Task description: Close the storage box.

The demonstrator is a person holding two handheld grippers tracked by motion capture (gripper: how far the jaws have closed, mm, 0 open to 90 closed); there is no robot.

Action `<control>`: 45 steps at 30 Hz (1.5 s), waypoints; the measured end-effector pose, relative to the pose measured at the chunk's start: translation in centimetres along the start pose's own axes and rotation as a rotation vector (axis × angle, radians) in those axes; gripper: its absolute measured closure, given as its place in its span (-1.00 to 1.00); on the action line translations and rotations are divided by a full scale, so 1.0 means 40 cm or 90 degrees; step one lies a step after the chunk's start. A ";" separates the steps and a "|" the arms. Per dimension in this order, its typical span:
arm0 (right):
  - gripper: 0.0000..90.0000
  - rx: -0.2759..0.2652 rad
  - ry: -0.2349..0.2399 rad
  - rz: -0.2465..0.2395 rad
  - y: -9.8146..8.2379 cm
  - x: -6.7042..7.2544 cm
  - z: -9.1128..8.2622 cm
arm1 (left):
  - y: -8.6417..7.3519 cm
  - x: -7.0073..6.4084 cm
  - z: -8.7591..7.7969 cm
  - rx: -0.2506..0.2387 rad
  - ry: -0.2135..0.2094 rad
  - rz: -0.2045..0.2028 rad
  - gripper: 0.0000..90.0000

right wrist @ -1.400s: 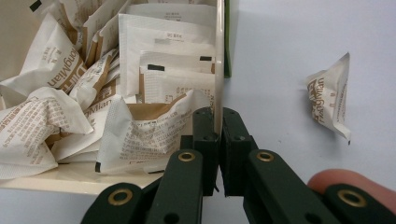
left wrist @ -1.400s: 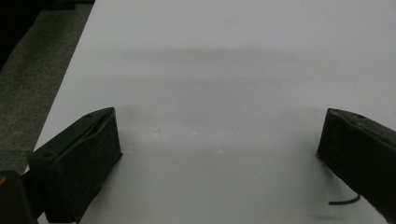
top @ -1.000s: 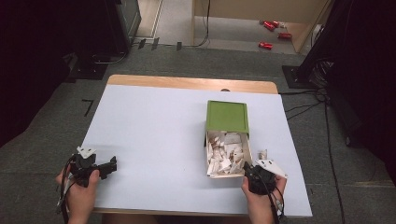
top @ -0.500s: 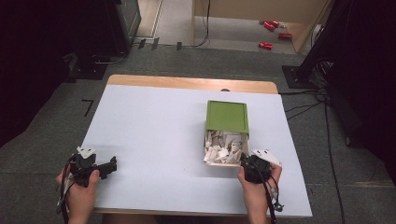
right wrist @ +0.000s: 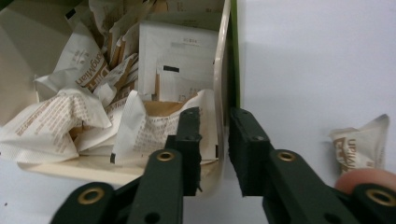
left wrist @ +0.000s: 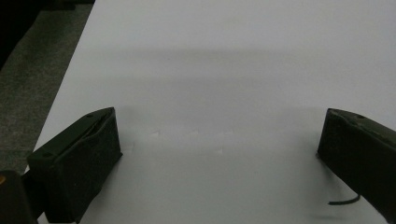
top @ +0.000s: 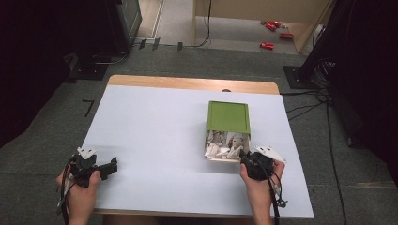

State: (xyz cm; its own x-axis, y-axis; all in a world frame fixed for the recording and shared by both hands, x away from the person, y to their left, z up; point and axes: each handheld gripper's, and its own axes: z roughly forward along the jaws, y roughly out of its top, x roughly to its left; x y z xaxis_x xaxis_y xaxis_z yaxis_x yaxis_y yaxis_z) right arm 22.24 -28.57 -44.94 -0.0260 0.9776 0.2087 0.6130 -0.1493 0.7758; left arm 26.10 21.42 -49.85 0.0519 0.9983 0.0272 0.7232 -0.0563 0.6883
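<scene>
A green box [top: 228, 117] sits right of the table's centre, its near end open and stuffed with several white and brown paper packets [top: 224, 143]. My right gripper [top: 244, 158] is at the box's near right corner. In the right gripper view the jaws [right wrist: 215, 126] stand close together on either side of the box's cream right wall [right wrist: 220, 70], pinching it, with the packets [right wrist: 74, 116] to the left. My left gripper [top: 110, 166] rests near the table's front left, and its jaws [left wrist: 219, 154] are spread wide over bare white table.
One loose packet [right wrist: 359, 144] lies on the table just right of the box, by my fingertip. The white table top [top: 155, 126] has a wooden strip along its far edge. Grey floor, cables and dark stands surround the table.
My right gripper has moved left and forward onto the box's near right corner. The box's near end now reaches less far toward me. The left gripper has not moved.
</scene>
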 end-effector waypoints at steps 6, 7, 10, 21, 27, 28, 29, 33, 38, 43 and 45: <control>0.54 0.000 0.002 -0.017 -0.019 0.001 -0.033 | 0.000 0.000 0.000 0.000 0.000 0.000 -1.00; 0.53 0.002 0.003 -0.019 -0.024 0.001 -0.038 | 0.000 0.000 0.000 0.000 0.000 0.000 -1.00; 0.52 0.002 0.010 -0.019 -0.039 0.003 -0.054 | 0.000 0.000 0.000 0.000 0.000 0.000 -1.00; 0.50 0.021 0.020 -0.037 -0.065 0.020 -0.057 | 0.000 0.000 0.000 0.000 0.000 0.000 -1.00; 0.50 0.018 0.011 -0.037 -0.062 0.021 -0.051 | 0.000 0.000 0.000 0.000 0.000 0.000 -1.00; 0.51 0.018 0.008 -0.036 -0.062 0.020 -0.049 | 0.000 0.000 0.000 0.000 0.000 0.000 -1.00; 0.51 0.018 0.007 -0.037 -0.062 0.019 -0.048 | 0.000 0.000 0.000 0.000 0.000 0.000 -1.00; 0.50 0.022 0.006 -0.037 -0.068 0.020 -0.046 | 0.000 0.000 0.000 0.000 0.000 0.000 -1.00; 0.50 0.025 0.011 -0.038 -0.071 0.021 -0.045 | 0.000 0.000 0.000 0.000 0.000 0.000 -1.00; 0.49 0.026 0.011 -0.040 -0.070 0.020 -0.044 | 0.000 0.000 0.000 0.000 0.000 0.000 -1.00; 0.49 0.024 0.011 -0.040 -0.069 0.019 -0.043 | 0.000 0.000 0.000 0.000 0.000 0.000 -1.00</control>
State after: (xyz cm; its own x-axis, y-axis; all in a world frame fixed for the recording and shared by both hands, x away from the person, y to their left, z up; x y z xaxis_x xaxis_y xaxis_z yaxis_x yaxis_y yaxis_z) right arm 19.17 -27.65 -45.91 -0.0787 0.9821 0.1713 0.6392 -0.0822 0.7646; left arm 26.11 21.41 -49.85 0.0520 0.9983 0.0276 0.7233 -0.0567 0.6882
